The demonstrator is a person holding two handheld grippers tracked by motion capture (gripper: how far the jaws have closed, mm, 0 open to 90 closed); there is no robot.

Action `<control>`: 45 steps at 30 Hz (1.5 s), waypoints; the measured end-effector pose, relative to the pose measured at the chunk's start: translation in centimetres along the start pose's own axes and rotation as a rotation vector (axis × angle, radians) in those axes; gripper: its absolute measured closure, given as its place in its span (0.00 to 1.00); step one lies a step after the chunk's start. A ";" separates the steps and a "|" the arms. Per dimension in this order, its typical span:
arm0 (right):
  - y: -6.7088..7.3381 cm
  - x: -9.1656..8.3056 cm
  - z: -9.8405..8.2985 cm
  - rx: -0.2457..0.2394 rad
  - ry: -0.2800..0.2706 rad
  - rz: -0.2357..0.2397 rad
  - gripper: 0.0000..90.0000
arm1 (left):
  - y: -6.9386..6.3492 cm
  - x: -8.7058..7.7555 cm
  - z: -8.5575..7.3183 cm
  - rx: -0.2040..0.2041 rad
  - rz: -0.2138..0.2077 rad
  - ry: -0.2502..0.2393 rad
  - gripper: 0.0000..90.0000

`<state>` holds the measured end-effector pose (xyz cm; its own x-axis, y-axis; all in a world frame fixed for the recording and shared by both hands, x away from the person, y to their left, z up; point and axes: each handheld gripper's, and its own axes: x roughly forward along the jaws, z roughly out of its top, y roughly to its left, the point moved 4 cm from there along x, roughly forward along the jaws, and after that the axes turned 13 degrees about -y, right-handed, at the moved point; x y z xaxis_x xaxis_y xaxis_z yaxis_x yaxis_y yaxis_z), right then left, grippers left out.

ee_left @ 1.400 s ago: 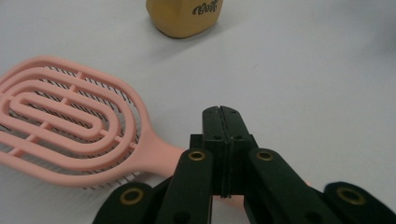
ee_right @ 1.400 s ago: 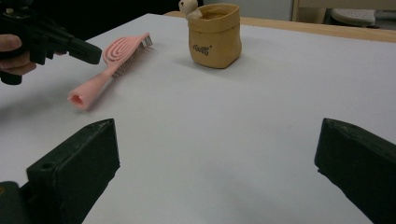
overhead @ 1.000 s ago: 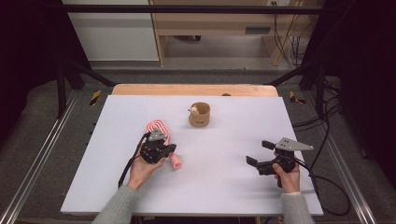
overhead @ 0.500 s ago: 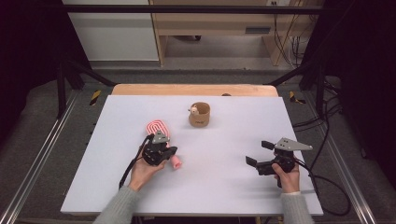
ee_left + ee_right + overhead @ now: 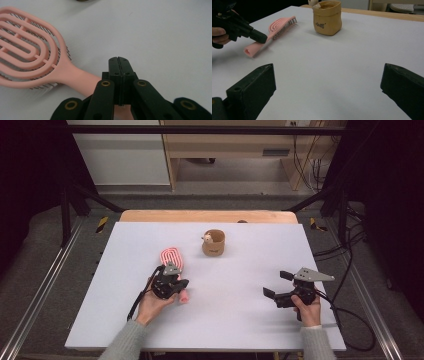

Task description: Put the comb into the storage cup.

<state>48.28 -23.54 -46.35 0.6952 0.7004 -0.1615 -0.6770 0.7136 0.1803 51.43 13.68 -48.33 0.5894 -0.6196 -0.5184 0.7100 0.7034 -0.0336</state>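
White table (image 5: 240,320): left gripper (image 5: 118,61) shut empty over brush (image 5: 32,57) handle, right gripper (image 5: 327,82) open; next, likely open and grasp.

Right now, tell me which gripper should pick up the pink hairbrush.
Left. The left gripper hovers right over the pink hairbrush handle, jaws shut with nothing between them, so it would probably just need to open and lower. The right gripper, jaws open, sits far across the table.
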 end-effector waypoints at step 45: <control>0.0 0.1 0.0 -0.002 0.002 0.001 0.00 | 0.8 -2.4 -1.6 0.049 0.077 0.090 1.00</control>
<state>48.31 -23.50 -46.40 0.6941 0.7012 -0.1629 -0.6783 0.7128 0.1785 49.95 16.29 -48.48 0.6079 -0.5289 -0.5922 0.6828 0.7289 0.0498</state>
